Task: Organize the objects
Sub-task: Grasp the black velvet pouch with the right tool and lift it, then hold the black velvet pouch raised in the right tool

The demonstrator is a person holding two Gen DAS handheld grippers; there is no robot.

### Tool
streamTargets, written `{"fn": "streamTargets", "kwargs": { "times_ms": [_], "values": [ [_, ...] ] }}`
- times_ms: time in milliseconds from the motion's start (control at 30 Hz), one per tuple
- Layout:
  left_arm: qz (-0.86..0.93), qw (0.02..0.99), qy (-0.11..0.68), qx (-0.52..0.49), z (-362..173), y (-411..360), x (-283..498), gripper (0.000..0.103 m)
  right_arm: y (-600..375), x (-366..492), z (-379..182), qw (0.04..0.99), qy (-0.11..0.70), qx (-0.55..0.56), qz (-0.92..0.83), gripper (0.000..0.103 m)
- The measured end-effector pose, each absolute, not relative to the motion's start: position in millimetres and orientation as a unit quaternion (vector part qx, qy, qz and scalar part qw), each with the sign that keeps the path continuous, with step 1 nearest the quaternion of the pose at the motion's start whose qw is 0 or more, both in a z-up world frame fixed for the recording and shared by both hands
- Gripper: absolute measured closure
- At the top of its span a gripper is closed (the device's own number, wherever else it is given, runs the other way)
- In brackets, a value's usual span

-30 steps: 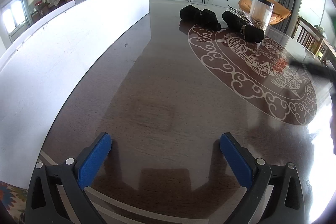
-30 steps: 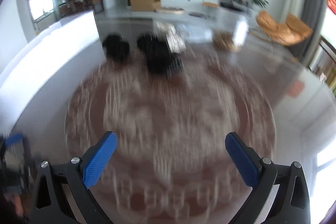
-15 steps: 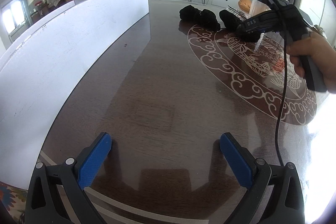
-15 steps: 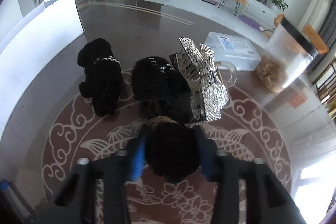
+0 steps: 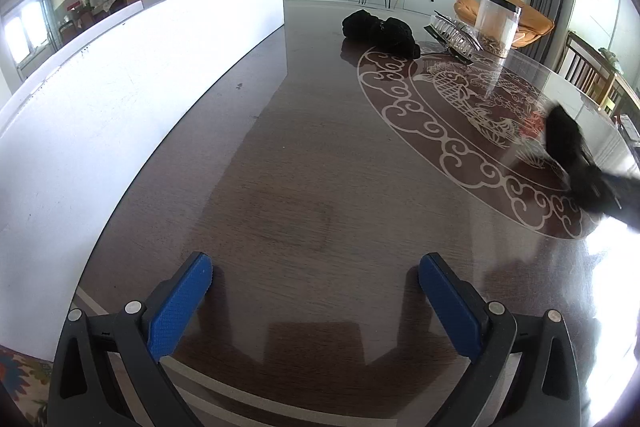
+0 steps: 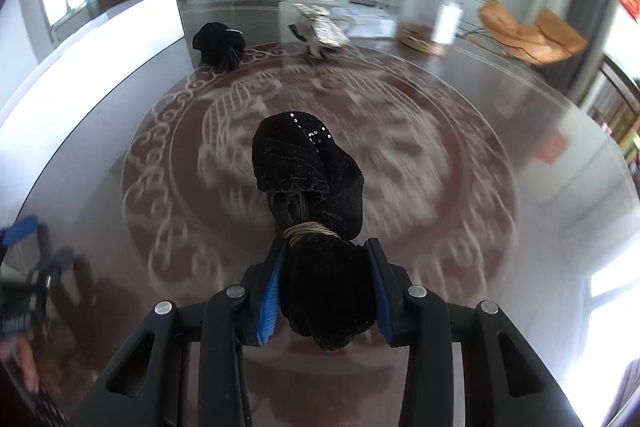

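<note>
My right gripper (image 6: 326, 287) holds a black velvet bundle (image 6: 312, 179) tied with twine, lifted over the table's round pattern. Its jaws are opening slightly, but both blue pads still press on the bundle's lower half. In the left wrist view the same bundle (image 5: 564, 139) is a dark blur at the right edge. Two more black bundles (image 5: 380, 29) lie at the far side, with a silver sequin bow (image 5: 452, 35) beside them. My left gripper (image 5: 316, 291) rests open and empty, low over the dark wooden table (image 5: 320, 167).
A white board (image 5: 120, 87) stands along the table's left side. A clear jar with a black lid (image 5: 496, 23) stands behind the silver bow. Chairs line the table's right edge. A person's hand shows blurred at the lower left of the right wrist view.
My right gripper reached the far pile, shut on a black bundle and carried it back toward the near side. The left gripper has not moved.
</note>
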State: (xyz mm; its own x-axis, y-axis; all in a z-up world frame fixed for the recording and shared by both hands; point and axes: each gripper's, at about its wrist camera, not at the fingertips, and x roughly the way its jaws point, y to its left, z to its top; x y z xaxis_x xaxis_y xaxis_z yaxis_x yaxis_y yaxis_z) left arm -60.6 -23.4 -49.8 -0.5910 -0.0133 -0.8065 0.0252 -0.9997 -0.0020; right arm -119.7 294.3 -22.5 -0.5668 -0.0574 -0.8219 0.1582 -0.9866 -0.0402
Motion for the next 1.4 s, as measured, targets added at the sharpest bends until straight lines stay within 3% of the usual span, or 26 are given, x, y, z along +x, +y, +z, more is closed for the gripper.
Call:
{"fn": "streamTargets", "kwargs": {
  "times_ms": [33, 100, 133, 333, 600, 1400],
  "values": [
    [-0.892, 0.011, 0.007, 0.452, -50, -23, -61, 0.000, 299, -114, -22, 0.052, 0.046, 0.457, -0.887, 0.056],
    [-0.892, 0.011, 0.006, 0.452, -50, -23, -60, 0.000, 306, -106, -22, 0.040, 0.031, 0.455, -0.889, 0.021],
    [-0.892, 0.011, 0.006, 0.452, -50, -24, -60, 0.000, 309, -105, -24, 0.031, 0.027, 0.453, -0.890, 0.016],
    [-0.892, 0.011, 0.006, 0.452, -49, -24, -61, 0.000, 316, -109, -37, 0.020, 0.025, 0.460, -0.887, 0.014],
    [-0.892, 0.011, 0.006, 0.452, -49, -24, -60, 0.000, 318, -110, -43, 0.012, 0.014, 0.456, -0.890, 0.000],
    [-0.892, 0.011, 0.007, 0.452, -49, -24, -60, 0.000, 319, -110, -44, 0.015, 0.014, 0.457, -0.889, 0.000]
  ]
}}
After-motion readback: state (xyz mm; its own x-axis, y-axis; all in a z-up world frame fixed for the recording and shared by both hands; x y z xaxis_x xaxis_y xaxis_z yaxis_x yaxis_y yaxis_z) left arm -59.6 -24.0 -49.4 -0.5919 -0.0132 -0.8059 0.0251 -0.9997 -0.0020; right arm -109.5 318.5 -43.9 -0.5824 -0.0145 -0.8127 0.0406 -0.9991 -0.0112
